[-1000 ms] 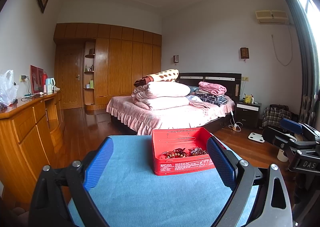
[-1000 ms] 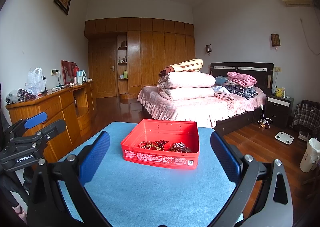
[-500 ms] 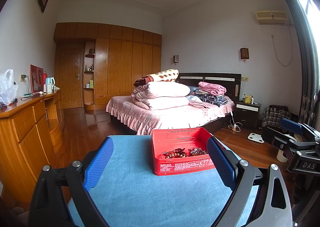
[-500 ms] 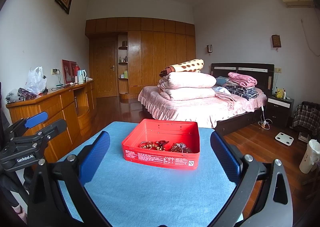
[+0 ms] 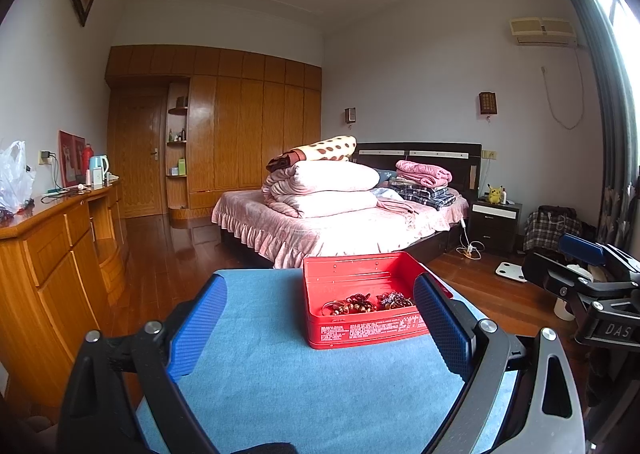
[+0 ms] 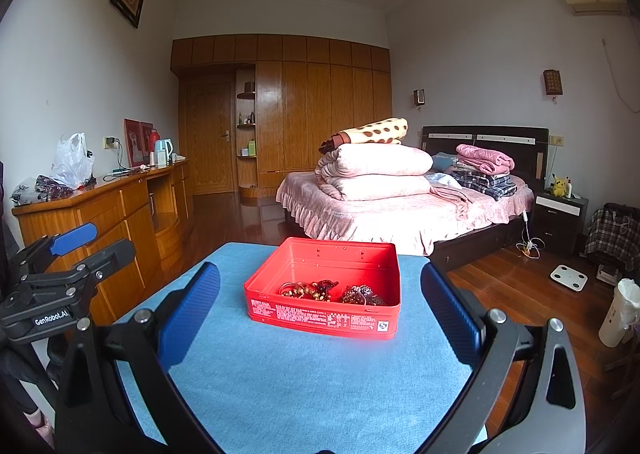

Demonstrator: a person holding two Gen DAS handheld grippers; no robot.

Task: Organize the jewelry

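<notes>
Red tin (image 6: 324, 294) already holds the beads (image 6: 332, 292), both grippers (image 5: 320, 324) (image 6: 320, 316) hang released short of it, so sorting looks barely started.

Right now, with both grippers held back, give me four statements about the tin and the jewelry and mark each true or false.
1. The red tin has no lid on it. True.
2. The jewelry lies on the blue cloth beside the tin. False: it is inside the tin.
3. The left gripper is shut on a bracelet. False: its fingers are spread and hold nothing.
4. The right gripper is open. True.
</notes>
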